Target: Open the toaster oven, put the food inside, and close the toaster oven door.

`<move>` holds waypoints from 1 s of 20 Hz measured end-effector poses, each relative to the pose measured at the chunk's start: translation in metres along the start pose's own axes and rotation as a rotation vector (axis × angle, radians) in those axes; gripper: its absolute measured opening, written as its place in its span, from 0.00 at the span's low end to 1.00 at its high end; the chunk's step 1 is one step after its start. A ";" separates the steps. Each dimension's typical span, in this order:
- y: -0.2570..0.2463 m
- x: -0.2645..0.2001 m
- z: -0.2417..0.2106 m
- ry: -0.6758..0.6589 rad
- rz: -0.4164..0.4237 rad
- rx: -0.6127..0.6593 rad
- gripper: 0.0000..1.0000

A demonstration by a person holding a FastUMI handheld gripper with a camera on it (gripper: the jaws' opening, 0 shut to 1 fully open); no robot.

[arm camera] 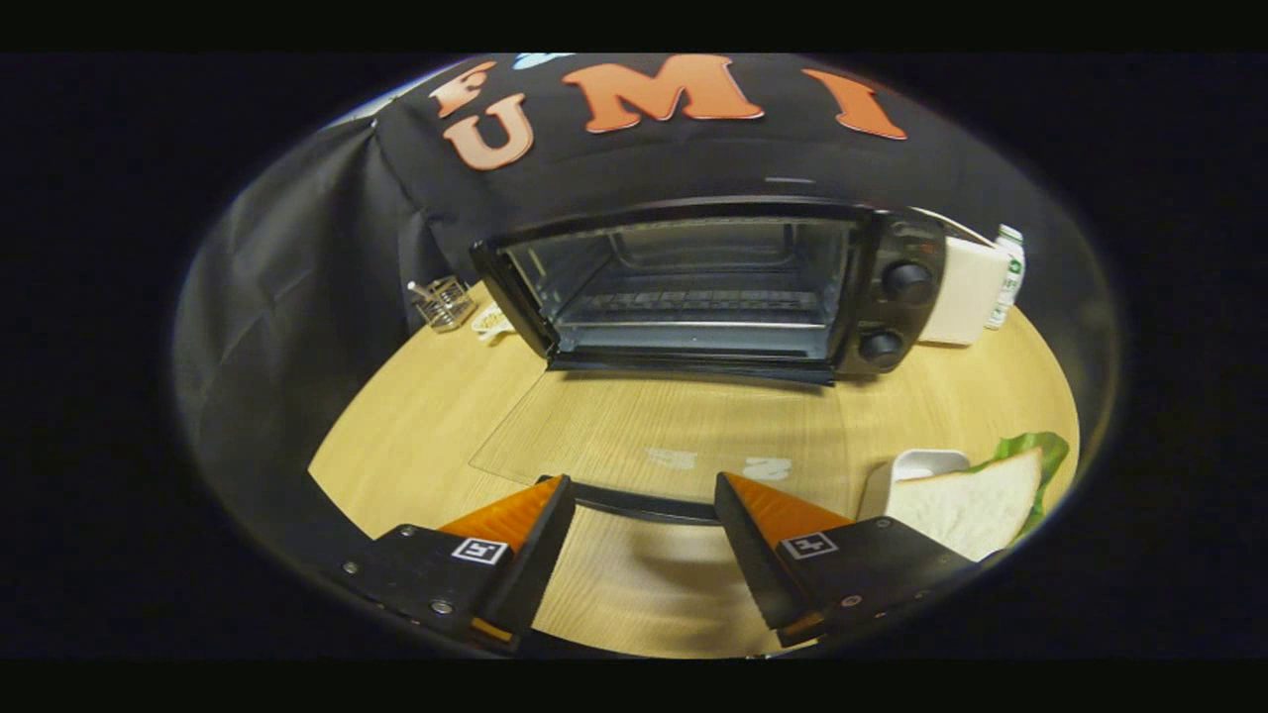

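well — claw (644, 500) spread wide astride the door handle (644, 507) of the open toaster oven (693, 287), gripping nothing.

No legible text. Coded square tags (479, 551) on both spread fingers of gripper (644, 481); pale marks (674, 458) on oven door (594, 426) unreadable.

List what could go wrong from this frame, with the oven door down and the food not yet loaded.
1. The claw is open around the door handle without gripping it; moving off sideways could snag the handle.
2. The glass door lies flat between the sandwich and the toaster oven cavity; a low carry could hit it.
3. The sandwich's lettuce looks loose and may slip out when gripped.
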State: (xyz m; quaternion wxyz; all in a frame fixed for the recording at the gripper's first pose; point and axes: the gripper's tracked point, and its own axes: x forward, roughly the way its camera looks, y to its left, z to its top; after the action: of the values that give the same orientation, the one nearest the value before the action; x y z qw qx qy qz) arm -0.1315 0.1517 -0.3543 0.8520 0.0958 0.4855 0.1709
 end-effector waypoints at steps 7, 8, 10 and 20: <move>-0.123 -0.083 0.027 -0.136 -0.225 0.000 0.88; -0.141 -0.090 0.027 -0.145 -0.256 0.006 0.90; -0.170 -0.096 0.018 -0.131 -0.291 0.064 0.91; -0.190 -0.051 -0.047 0.005 -0.192 0.326 0.90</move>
State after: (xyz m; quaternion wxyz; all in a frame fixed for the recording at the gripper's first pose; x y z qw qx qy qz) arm -0.1579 -0.0432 -0.4004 0.8364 0.1853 0.5158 0.0082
